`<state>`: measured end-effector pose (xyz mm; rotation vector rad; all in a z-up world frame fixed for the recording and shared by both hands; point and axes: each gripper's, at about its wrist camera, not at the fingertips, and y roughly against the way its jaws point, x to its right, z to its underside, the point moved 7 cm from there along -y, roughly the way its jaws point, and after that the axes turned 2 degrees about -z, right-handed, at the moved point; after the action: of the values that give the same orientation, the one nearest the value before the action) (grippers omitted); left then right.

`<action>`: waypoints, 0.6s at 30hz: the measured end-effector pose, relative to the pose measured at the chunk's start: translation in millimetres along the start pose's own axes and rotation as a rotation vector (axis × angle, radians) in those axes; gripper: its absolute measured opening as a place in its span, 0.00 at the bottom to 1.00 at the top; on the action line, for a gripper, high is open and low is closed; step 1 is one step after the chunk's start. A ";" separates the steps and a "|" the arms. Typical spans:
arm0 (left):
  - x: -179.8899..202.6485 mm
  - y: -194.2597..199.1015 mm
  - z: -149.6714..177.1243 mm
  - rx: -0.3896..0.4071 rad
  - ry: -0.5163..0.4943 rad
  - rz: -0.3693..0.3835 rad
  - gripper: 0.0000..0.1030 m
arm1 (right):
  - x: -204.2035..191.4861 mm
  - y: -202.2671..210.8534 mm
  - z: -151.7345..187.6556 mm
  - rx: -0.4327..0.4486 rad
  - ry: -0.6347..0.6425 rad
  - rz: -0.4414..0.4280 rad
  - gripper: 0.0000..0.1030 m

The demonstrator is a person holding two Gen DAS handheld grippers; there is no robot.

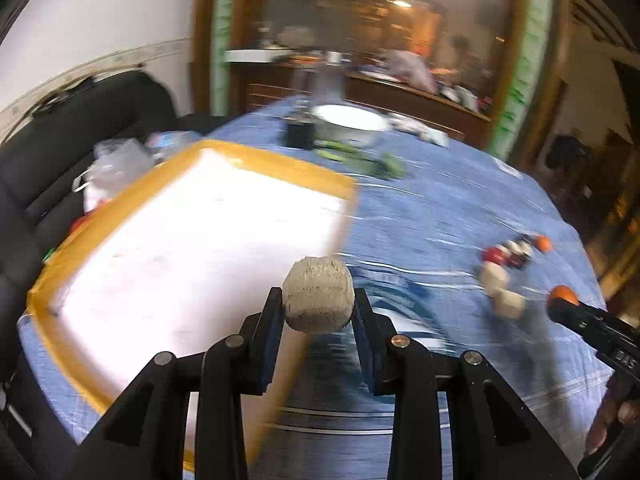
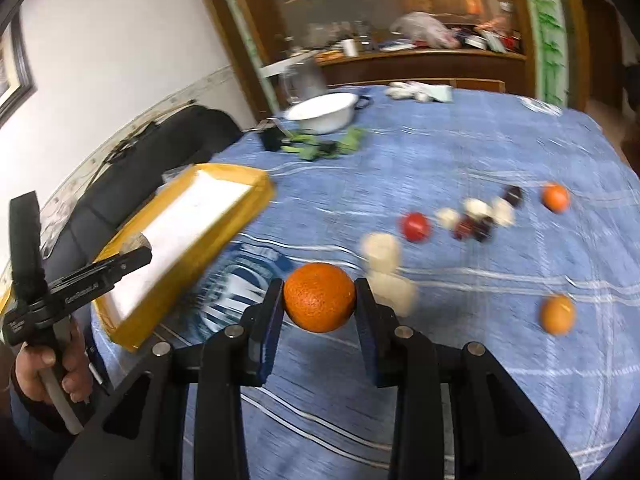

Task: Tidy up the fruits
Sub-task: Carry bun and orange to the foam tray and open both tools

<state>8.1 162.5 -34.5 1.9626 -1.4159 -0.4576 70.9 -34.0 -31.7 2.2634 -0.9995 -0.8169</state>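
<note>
Ahead of you, at twelve o'clock, a large glass pane in a brown wooden frame point(image 2: 400, 20) reflects warm ceiling lights point(image 1: 400, 2), with pale green patterned trim point(image 2: 550, 32) down its sides. Below it runs a cluttered dark wooden sideboard point(image 2: 420, 66). At ten o'clock stands a plain white wall point(image 2: 112, 40) with a worn pale border strip point(image 1: 80, 68), and against it a black padded chair point(image 1: 80, 128). At nine o'clock hangs a dark-framed picture point(image 2: 16, 68).
</note>
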 end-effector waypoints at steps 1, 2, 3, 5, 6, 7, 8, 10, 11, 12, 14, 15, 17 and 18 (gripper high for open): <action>-13.3 0.3 -1.0 0.003 0.018 -0.021 0.32 | -10.0 -4.9 -4.1 0.000 0.014 -0.013 0.36; -24.3 0.4 -2.0 0.006 0.031 -0.037 0.32 | -20.2 -10.7 -8.7 0.000 0.027 -0.024 0.36; -35.5 0.7 -2.5 0.007 0.044 -0.054 0.32 | -28.3 -15.5 -12.4 0.000 0.038 -0.034 0.36; -55.3 -1.0 -3.7 0.004 0.075 -0.087 0.32 | -46.5 -29.0 -20.7 -0.003 0.060 -0.056 0.36; -65.9 -1.8 -3.4 0.002 0.087 -0.102 0.32 | -54.3 -34.9 -23.4 -0.004 0.066 -0.065 0.36; -72.2 -2.4 -3.8 0.000 0.095 -0.111 0.32 | -63.6 -44.4 -27.4 -0.008 0.073 -0.077 0.36; -80.6 -2.3 -3.6 0.000 0.104 -0.122 0.32 | -69.9 -51.3 -30.3 -0.014 0.077 -0.085 0.36; -92.8 -4.9 -2.9 -0.007 0.112 -0.145 0.32 | -83.6 -65.9 -35.7 -0.022 0.090 -0.101 0.36; -96.5 -6.6 -3.9 -0.011 0.117 -0.151 0.32 | -92.1 -75.4 -39.2 -0.026 0.102 -0.109 0.36; -101.1 -7.9 -3.9 -0.014 0.123 -0.157 0.32 | -99.4 -82.0 -41.7 -0.028 0.114 -0.111 0.36; -108.8 -10.1 -2.9 -0.024 0.130 -0.168 0.32 | -112.0 -95.4 -46.0 -0.037 0.122 -0.124 0.36; -111.6 -12.2 -2.2 -0.028 0.134 -0.172 0.32 | -118.5 -102.9 -48.1 -0.043 0.130 -0.129 0.36; -114.3 -16.1 -1.8 -0.039 0.134 -0.179 0.32 | -129.5 -116.4 -52.5 -0.051 0.147 -0.137 0.36; -116.1 -18.2 -1.5 -0.044 0.138 -0.179 0.32 | -132.9 -122.3 -54.4 -0.056 0.154 -0.137 0.36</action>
<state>-19.0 274.6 -57.3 2.0527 -1.1421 -0.4210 93.0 153.2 -35.2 2.3271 -0.7497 -0.7046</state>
